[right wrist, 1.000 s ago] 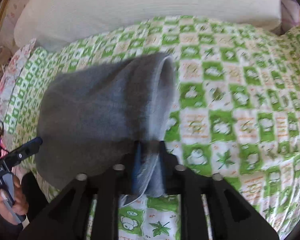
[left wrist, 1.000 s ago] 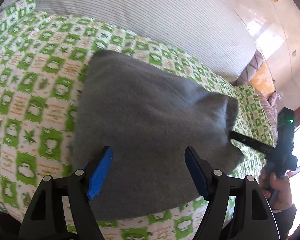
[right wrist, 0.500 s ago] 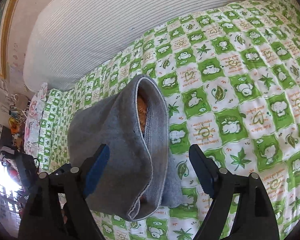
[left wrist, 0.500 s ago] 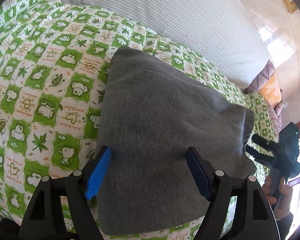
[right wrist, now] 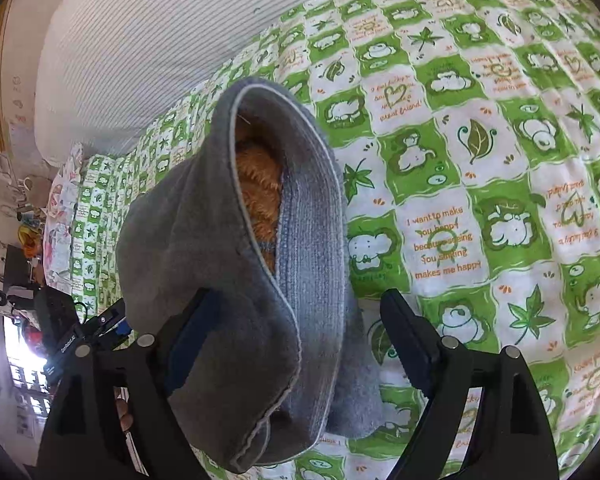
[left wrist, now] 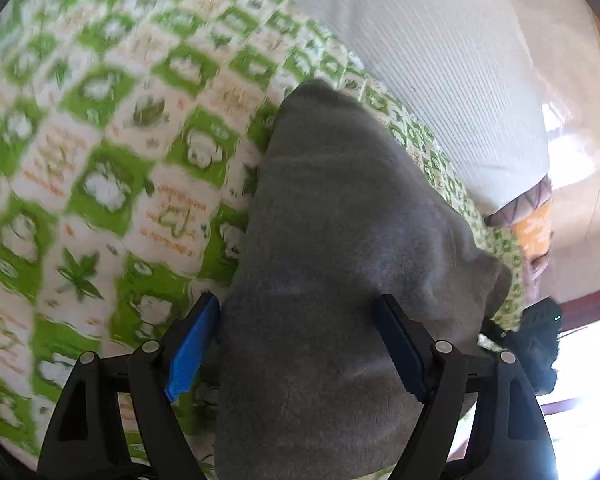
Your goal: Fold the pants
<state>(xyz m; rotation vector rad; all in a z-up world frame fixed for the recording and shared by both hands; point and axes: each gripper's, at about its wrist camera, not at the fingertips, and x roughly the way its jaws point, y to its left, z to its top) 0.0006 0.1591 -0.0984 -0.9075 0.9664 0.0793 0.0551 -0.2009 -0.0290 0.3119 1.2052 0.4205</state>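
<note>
The grey fleece pants [left wrist: 332, 264] lie folded into a compact stack on the green-and-white checked bedsheet [left wrist: 100, 160]. My left gripper [left wrist: 296, 348] is open, its jaws spread wide over the near end of the stack. In the right wrist view the pants [right wrist: 204, 248] show their ribbed waistband opening with orange lining [right wrist: 260, 188] inside. My right gripper [right wrist: 300, 344] is open, with its jaws on either side of the waistband end, holding nothing. The right gripper also shows in the left wrist view [left wrist: 536, 340] at the far right.
A white striped pillow or bolster [right wrist: 148, 40] lies along the far edge of the bed. Patterned cushions [left wrist: 536, 216] sit at the bed's end. A cluttered room side with a window [right wrist: 20, 320] is at the left of the right wrist view.
My right gripper let go of the pants' waistband edge and opened wide. The pants settled flat on the bed. Both grippers moved in closer over the stack.
</note>
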